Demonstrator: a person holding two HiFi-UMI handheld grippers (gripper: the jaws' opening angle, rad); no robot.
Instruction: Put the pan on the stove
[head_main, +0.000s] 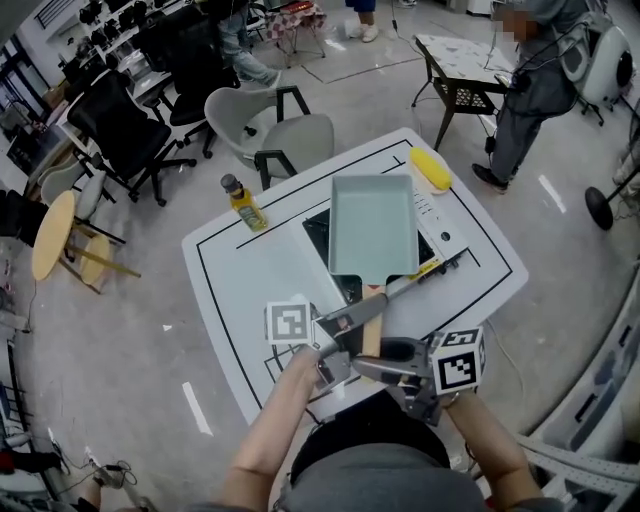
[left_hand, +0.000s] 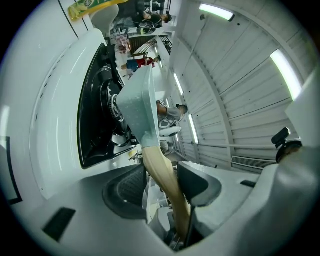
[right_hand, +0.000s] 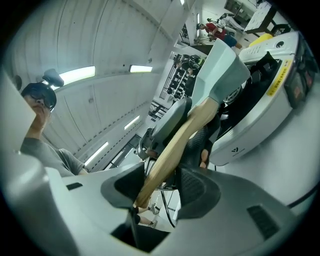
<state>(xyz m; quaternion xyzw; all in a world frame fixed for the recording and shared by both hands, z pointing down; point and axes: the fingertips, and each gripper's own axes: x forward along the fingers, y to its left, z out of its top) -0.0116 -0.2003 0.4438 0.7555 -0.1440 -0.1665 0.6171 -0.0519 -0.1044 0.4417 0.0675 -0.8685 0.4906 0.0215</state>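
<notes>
A pale teal rectangular pan (head_main: 372, 223) with a wooden handle (head_main: 372, 318) sits over the black cooktop of the white stove (head_main: 452, 245) on the table. I cannot tell whether its base touches the burner. My left gripper (head_main: 350, 325) is shut on the handle from the left, and my right gripper (head_main: 385, 362) is shut on the handle's near end. In the left gripper view the handle (left_hand: 162, 175) runs between the jaws of the left gripper (left_hand: 160, 182) toward the pan (left_hand: 135, 107) and stove (left_hand: 97, 115). In the right gripper view the right gripper (right_hand: 165, 187) clamps the handle (right_hand: 180, 145) below the pan (right_hand: 220, 70).
An oil bottle (head_main: 243, 203) stands at the table's far left and a yellow object (head_main: 431, 169) lies at its far right corner. The white table (head_main: 250, 285) has grey chairs (head_main: 290, 135) behind it. A person (head_main: 535, 90) stands at the far right by a small table.
</notes>
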